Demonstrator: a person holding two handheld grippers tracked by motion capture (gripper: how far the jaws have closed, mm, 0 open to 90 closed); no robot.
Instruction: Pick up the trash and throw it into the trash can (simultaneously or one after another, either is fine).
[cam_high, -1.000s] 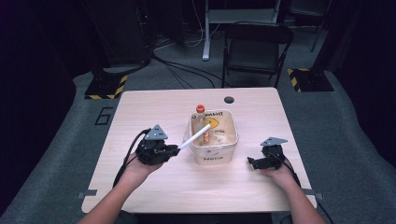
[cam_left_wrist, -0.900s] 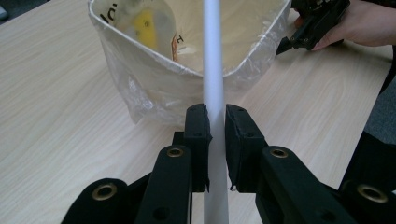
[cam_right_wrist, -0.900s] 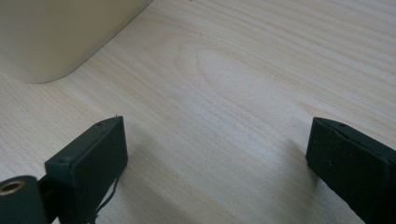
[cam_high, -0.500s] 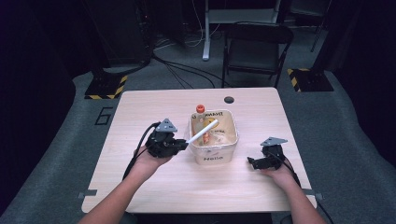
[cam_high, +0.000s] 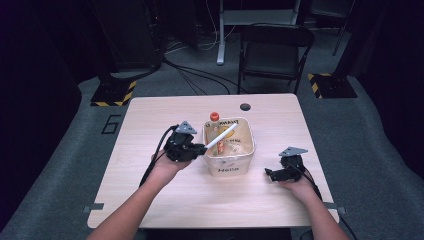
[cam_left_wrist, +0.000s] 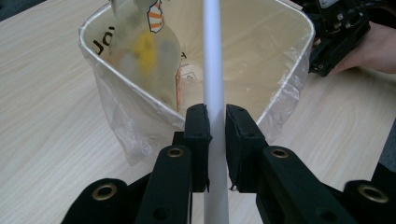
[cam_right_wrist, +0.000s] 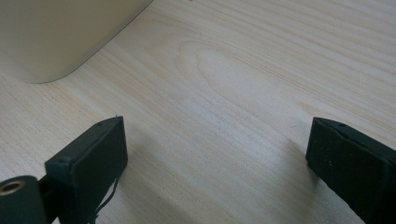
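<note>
Hand-held gripper (cam_left_wrist: 215, 135) on the left clamps a white tube (cam_left_wrist: 212, 70) near its lower end, angled over the lined bin (cam_high: 248, 148) on the worktop (cam_high: 150, 115); light, stiff, likely slippery; right hand-held gripper (cam_right_wrist: 215, 154) rests wide apart.

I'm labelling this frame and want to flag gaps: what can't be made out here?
- Bin contents: small in the high view; blurred behind the liner in the left gripper view.
- White tube: both ends cut off by the left gripper view's edges.
- Bottle: body hidden behind the bin, high view.
- Bin lettering: too small to read surely.
</note>
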